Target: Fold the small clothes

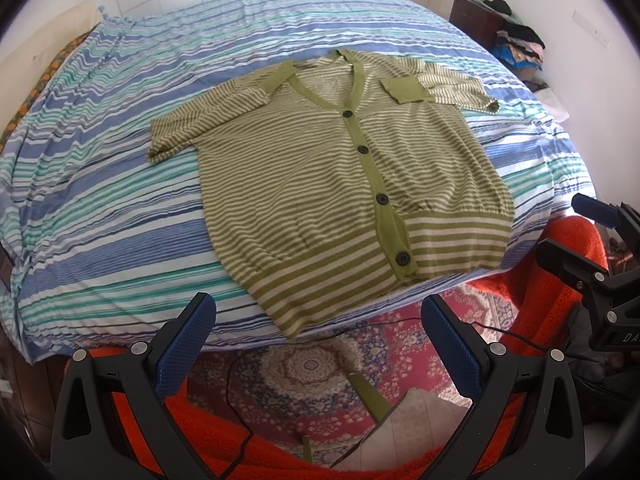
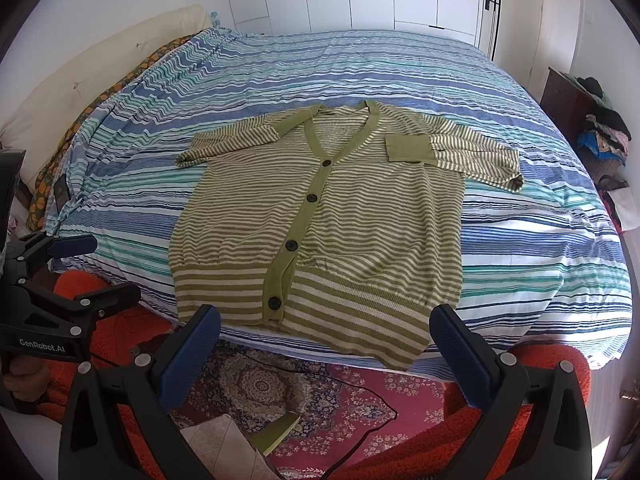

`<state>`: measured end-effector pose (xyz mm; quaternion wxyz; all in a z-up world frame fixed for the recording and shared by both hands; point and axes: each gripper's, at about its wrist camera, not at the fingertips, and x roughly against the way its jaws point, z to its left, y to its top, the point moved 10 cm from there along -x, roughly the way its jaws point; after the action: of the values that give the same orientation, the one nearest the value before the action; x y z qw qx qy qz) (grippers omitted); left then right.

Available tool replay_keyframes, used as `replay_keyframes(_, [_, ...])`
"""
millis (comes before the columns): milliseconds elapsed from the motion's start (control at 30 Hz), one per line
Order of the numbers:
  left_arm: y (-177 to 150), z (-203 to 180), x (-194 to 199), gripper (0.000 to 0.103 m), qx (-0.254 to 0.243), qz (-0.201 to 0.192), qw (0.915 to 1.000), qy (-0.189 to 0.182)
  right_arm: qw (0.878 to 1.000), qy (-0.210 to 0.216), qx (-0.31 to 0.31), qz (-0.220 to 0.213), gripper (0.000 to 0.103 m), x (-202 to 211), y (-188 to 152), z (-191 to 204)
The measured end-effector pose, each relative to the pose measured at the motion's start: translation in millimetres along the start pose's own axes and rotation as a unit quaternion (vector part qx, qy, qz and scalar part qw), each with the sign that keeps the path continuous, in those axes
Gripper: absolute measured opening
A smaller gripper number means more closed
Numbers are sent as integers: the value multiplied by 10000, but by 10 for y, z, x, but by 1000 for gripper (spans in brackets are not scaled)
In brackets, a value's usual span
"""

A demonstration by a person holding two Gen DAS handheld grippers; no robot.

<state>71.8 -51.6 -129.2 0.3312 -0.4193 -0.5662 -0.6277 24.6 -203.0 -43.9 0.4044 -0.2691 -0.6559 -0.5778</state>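
A green and cream striped short-sleeved cardigan [image 1: 340,184] [image 2: 320,216] lies flat and buttoned on the bed, sleeves spread out, with its hem at the bed's near edge. Its green chest pocket [image 1: 404,90] is on the right. My left gripper [image 1: 318,306] hovers open just short of the hem, nothing between its blue pads [image 1: 188,344]. My right gripper [image 2: 326,316] is likewise open and empty in front of the hem. Each gripper also shows in the other's view: the right gripper [image 1: 576,232] at the far right, the left gripper [image 2: 100,270] at the far left.
The bed [image 1: 120,208] has a blue, teal and white striped sheet. A red patterned rug [image 2: 360,396] with a black cable and some folded cloth [image 1: 416,424] lies below. A dark cabinet piled with clothes [image 1: 516,40] stands at the right. Orange fleece sleeves [image 2: 532,360] flank the grippers.
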Motion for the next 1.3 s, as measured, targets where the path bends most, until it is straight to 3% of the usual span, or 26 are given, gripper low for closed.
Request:
replay_keyframes(133, [71,86,-58,102,-73,-50,9999,-131,10000,7,-4,23,103,-11,-1,-4])
replay_keyframes(200, [240,322,-138,102,-29,-191,9995,-251,10000,22,-4,43,103,-26,7,-3])
replay_keyframes(333, [848,1104,-464,102,444,-387,9978,-290,10000,32,30,66,103,-56,10,0])
replay_keyframes(433, [1432,1569,-833,102,469,-506,9973,-252,9999,34,-54,149,103,-124,-2,-45])
replay_keyframes(533, [1917,1872,-1338,102,572,-312,9969,-439,9997,-5,-75,222,103,-200,11,-72])
replay_keyframes(600, [2146,2039,-1715,102,559,-136,9977,-362,9996,-22,-83,285,103,-257,26,-89])
replay_keyframes(733, [2242,2283,-2417,101,846,373,9953,-272,9990,-77,-118,414,103,-382,62,-139])
replay_keyframes(800, [2166,2245,-2642,100,1031,655,9898,-734,9987,-118,-143,470,103,-439,74,-171])
replay_keyframes(867, [2028,1980,-2664,98,976,961,9749,-1755,9983,-150,-175,531,103,-494,81,-203])
replay_keyframes(900, [1950,1786,-2560,97,724,1034,9659,-2259,9981,-159,-188,558,103,-519,88,-216])
replay_keyframes(967, [1747,1421,-2232,97,-198,1013,9561,-2744,9979,-173,-204,590,103,-557,89,-240])
replay_keyframes(1067, [1437,1074,-1844,97,-1413,1046,9429,-2828,9976,-163,-241,629,103,-620,66,-269])
replay_keyframes(1133, [1484,1014,-1728,97,-1685,930,9440,-2680,9972,-125,-261,690,103,-672,33,-275])
replay_keyframes(1233, [1879,1102,-1724,98,-1183,624,9545,-2664,9969,-102,-267,735,103,-710,1,-282])
replay_keyframes(1300, [2153,1213,-1891,98,-773,661,9579,-2685,9971,-117,-291,693,103,-691,14,-303])
